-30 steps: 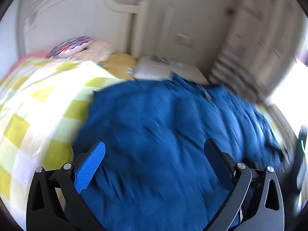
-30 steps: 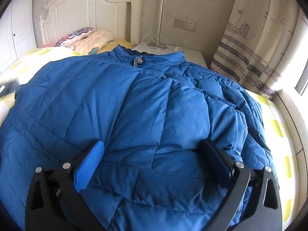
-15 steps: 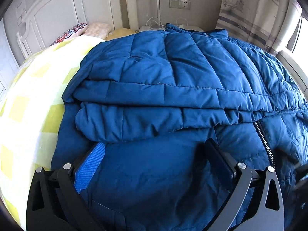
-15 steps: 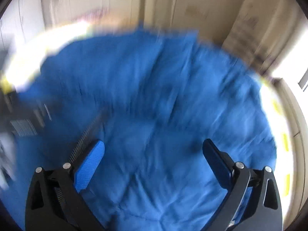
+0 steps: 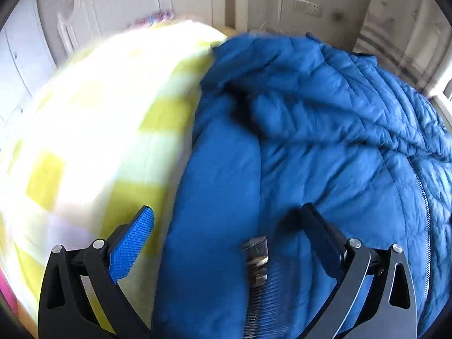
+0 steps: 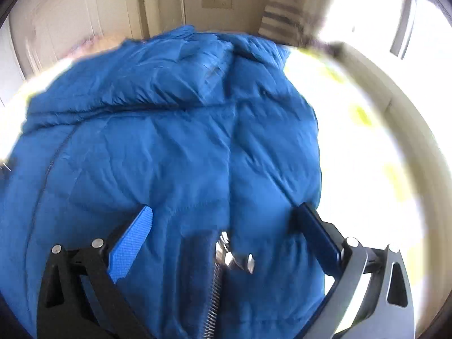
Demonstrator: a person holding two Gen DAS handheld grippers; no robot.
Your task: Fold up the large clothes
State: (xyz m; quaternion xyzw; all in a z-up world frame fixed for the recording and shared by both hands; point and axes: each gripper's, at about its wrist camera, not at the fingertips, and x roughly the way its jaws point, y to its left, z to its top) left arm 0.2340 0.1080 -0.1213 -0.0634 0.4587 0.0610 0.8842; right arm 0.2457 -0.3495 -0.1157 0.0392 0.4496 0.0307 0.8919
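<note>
Blue jacket (image 5: 310,141) (blurred) under left gripper (image 5: 226,226) and right gripper (image 6: 226,220), both released.

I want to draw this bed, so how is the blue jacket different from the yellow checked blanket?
The jacket is one plain blue; the blanket has yellow and white squares. The jacket is puffy, with stitched lines and a metal zipper; the blanket looks smooth and flat, though blurred. The jacket lies on top; the blanket is spread beneath it. Both are soft cloth on the same bed.
</note>
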